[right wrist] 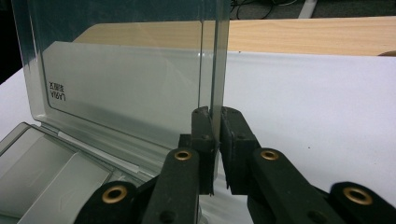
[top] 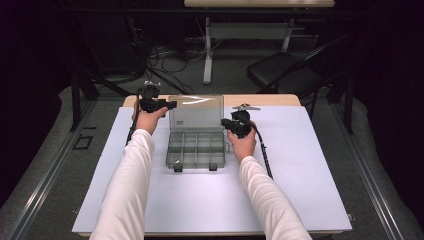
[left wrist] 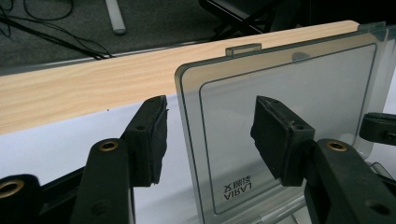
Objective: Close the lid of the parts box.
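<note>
A clear plastic compartment box (top: 196, 149) lies at the middle of the white board, its lid (top: 196, 112) standing upright at the back. My right gripper (top: 229, 123) is shut on the lid's right edge; in the right gripper view the jaws (right wrist: 215, 135) pinch the thin lid (right wrist: 130, 79) above the box's tray (right wrist: 42, 172). My left gripper (top: 171, 104) is open at the lid's upper left corner. In the left gripper view its jaws (left wrist: 210, 135) straddle the lid's (left wrist: 308, 79) side edge without touching it. The right gripper (left wrist: 379, 129) shows past the lid.
A white board (top: 300, 165) covers the wooden table (top: 265, 100), with bare surface on both sides of the box. Two black latches (top: 178, 167) sit on the box's front edge. Behind the table are a black chair (top: 285, 70), floor cables (top: 165, 57) and a white table leg (top: 207, 55).
</note>
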### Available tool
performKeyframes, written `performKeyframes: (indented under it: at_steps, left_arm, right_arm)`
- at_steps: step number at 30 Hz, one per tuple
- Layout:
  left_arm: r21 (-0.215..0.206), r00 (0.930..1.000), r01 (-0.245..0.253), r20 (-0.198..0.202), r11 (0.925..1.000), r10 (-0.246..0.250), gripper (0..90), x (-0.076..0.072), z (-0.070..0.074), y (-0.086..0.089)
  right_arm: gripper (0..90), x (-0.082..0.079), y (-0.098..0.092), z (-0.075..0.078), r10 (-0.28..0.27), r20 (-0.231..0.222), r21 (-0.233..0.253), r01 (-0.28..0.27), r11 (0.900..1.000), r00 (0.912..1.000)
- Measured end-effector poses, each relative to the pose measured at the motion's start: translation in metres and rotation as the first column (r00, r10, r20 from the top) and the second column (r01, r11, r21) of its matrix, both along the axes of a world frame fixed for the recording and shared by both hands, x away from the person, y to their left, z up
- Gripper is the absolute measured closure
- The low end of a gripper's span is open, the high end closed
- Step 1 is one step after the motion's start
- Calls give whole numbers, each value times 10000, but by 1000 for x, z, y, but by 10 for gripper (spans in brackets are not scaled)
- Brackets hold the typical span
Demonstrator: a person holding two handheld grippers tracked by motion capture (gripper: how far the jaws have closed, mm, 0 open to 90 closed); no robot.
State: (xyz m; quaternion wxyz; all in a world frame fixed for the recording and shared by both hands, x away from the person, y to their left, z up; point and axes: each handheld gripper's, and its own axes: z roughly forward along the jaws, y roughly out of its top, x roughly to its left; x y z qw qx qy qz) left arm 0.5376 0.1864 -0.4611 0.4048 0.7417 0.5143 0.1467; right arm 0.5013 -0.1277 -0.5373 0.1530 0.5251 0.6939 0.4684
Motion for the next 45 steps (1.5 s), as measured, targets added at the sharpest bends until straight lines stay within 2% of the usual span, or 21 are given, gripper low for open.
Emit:
performKeyframes:
  at_steps: [5,9,17,24,31,36,38,43,45]
  left_arm:
    - [-158,10000,-16,15,9999,16,452,3,-4,-4]
    - [17,10000,47,-48,10000,-47,452,5,-8,-6]
    - [-53,9998,58,-175,10000,-59,466,7,-13,-9]
    - [46,9999,8,-169,10000,-7,631,5,-11,-2]
    - [-9,9999,92,-78,10000,-92,743,5,-11,4]
    - [-92,9999,143,11,9999,-143,775,5,-12,7]
    - [-182,9999,131,50,9997,-130,815,4,-13,9]
    - [-225,9997,167,167,9996,-163,834,3,-14,11]
    - [-272,9996,196,184,9994,-191,837,2,-14,12]
  right_arm:
    - [846,0,0,-1,4,32,57,-4,10000,10000]
    - [846,0,0,-1,1,42,47,-2,10000,10000]
    - [845,0,0,0,-2,76,13,1,10000,10000]
    - [845,-1,0,-1,11,90,12,-11,10000,10000]
    - [846,-1,0,-1,5,72,42,-5,10000,10000]
    - [846,0,-1,-1,14,76,50,-14,10000,10000]
    - [846,0,-1,-1,30,89,45,-30,10000,10000]
    - [843,-1,-1,-1,11,88,54,-12,10000,10000]
    - [810,-1,0,-1,49,115,42,-50,10000,9999]
